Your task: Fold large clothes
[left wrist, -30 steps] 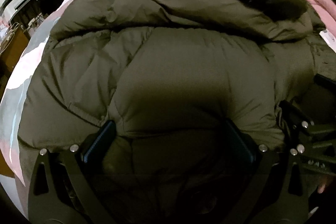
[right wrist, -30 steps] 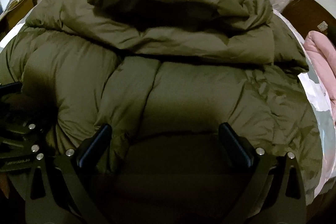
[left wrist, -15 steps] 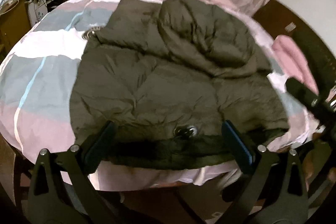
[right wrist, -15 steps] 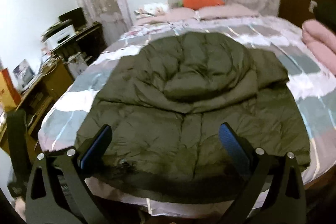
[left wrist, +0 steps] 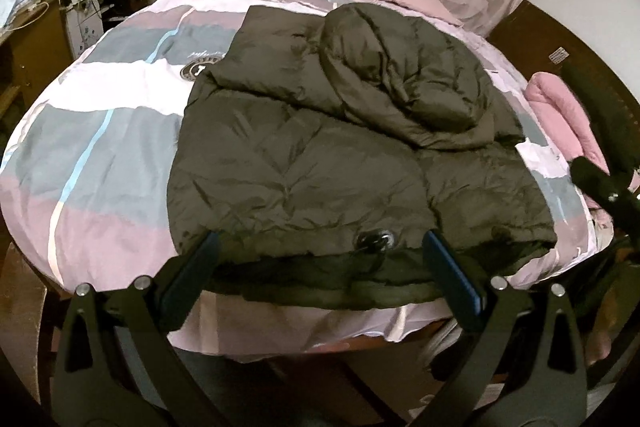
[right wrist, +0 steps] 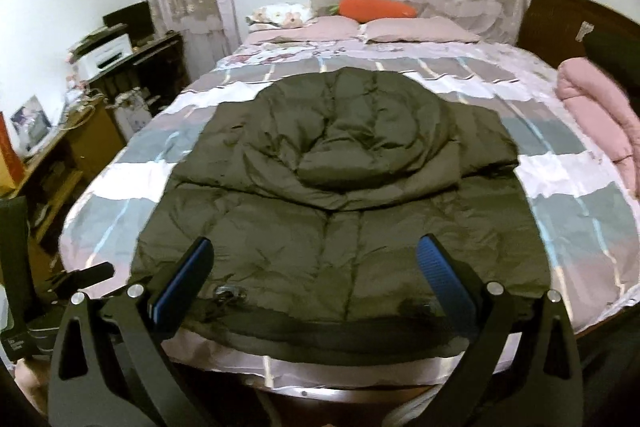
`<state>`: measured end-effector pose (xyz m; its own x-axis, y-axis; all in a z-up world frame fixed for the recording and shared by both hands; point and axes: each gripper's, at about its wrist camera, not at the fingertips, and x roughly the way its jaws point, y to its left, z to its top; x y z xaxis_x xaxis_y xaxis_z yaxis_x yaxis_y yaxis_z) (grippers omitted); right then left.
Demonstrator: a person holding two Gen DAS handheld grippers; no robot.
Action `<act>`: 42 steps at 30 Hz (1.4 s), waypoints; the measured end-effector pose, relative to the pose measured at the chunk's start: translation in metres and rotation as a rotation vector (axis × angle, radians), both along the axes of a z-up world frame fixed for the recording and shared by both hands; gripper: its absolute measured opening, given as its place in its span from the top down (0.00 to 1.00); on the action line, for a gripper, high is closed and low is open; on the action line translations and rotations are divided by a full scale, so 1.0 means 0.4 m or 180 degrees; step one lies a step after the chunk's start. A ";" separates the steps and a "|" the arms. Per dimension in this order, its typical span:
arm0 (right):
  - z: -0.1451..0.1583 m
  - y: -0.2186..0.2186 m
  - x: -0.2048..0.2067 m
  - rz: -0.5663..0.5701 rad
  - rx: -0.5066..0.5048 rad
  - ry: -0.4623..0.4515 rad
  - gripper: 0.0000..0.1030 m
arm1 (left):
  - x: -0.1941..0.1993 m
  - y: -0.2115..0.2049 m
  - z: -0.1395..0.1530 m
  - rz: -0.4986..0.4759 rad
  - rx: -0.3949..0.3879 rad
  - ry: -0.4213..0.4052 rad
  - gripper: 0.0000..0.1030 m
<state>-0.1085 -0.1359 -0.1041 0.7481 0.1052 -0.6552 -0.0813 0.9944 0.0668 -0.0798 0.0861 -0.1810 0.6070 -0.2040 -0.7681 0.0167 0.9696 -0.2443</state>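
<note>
We have the olive puffer jacket [left wrist: 320,163] lying folded on the striped bed cover [left wrist: 100,155], filling the middle of both frames, with its hood [right wrist: 360,131] bunched toward the upper centre and its dark hem band [right wrist: 340,331] hanging over the near bed edge at the bottom.

Both tools hang free of the cloth. Our left gripper [left wrist: 320,263] stands wide with nothing between its 2 fingers, and our right gripper [right wrist: 316,263] is spread just as wide and is likewise empty.

The relation the next move turns on: the jacket lies straight ahead of both grippers, its long axis running away from us, hem nearest and hood farthest. In the left view the bundle sits right of centre; in the right view it is centred, so we judge the right gripper better lined up on the hem, though neither is clearly nearer.

The left view shows a round metal snap [left wrist: 374,239] at lower centre and bare cover across the frame's left. The right view shows the pillows [right wrist: 416,31] and orange cushion [right wrist: 376,7] at the top, and the pink quilt [right wrist: 600,107] at right.
</note>
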 end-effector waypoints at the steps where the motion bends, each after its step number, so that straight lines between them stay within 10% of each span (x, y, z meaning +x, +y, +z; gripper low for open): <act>1: 0.002 0.002 -0.004 -0.0035 -0.0081 -0.0024 0.01 | 0.003 0.002 -0.006 0.0004 -0.0013 0.0014 0.02; 15: -0.063 -0.006 0.067 -0.0015 -0.0264 0.0371 0.01 | 0.047 0.040 -0.092 0.0141 0.0192 0.0372 0.02; 27: -0.199 -0.587 0.104 -0.1982 0.0836 0.1316 0.01 | 0.123 0.209 -0.242 0.0622 -0.0432 0.1028 0.02; 34: -0.355 -0.708 0.094 -0.2136 0.2161 0.1542 0.01 | 0.164 0.240 -0.236 0.0587 -0.1197 0.1102 0.02; 38: -0.390 -0.688 0.115 -0.2086 0.2252 0.1675 0.01 | 0.183 0.233 -0.255 0.0566 -0.1316 0.1181 0.03; 41: -0.398 -0.654 0.138 -0.1917 0.2065 0.1796 0.17 | 0.181 0.219 -0.265 0.0563 -0.1210 0.1184 0.33; 42: -0.396 -0.645 0.139 -0.1876 0.2009 0.1765 0.47 | 0.180 0.219 -0.266 0.0530 -0.1188 0.1185 0.52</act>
